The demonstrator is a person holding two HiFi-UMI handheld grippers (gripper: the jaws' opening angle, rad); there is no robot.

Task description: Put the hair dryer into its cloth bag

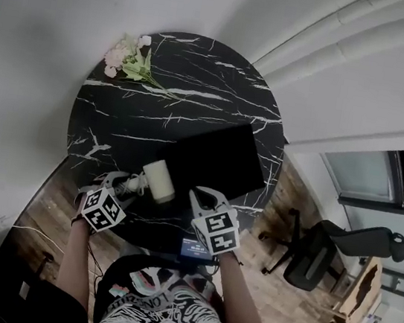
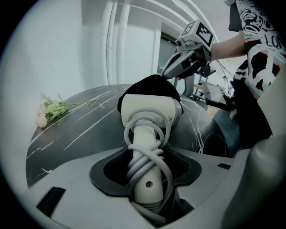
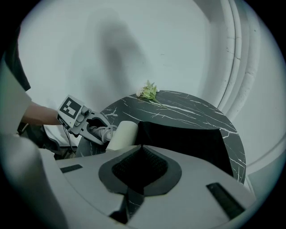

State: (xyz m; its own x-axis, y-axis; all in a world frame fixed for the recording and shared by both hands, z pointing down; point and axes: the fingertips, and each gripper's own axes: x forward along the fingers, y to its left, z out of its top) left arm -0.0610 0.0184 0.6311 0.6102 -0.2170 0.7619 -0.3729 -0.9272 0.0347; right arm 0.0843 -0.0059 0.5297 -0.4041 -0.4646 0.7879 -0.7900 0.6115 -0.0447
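Black marble table [image 1: 201, 66] against a white wall, flowers [image 1: 131, 56] at its far edge.

Head view: hair dryer [image 1: 158, 181] is at the near edge, nose at the mouth of the cloth bag [image 1: 217, 159], not inside yet. Left gripper [image 1: 122, 185] is on its handle end, right gripper [image 1: 198, 194] at the bag's near hem.

Left gripper view: your jaws are clamped on the dryer handle, over the wound cord [image 2: 145, 156] (rubbery, so decent grip, but it may roll under the pads). Bag cloth is draped over the nose.

Right gripper view: jaws fully closed, pinching the bag's edge.

Handling guess: dryer is rigid, smooth plastic and top-heavy, so hold low on the handle. Bag is limp; pinch the hem to hold the mouth open.
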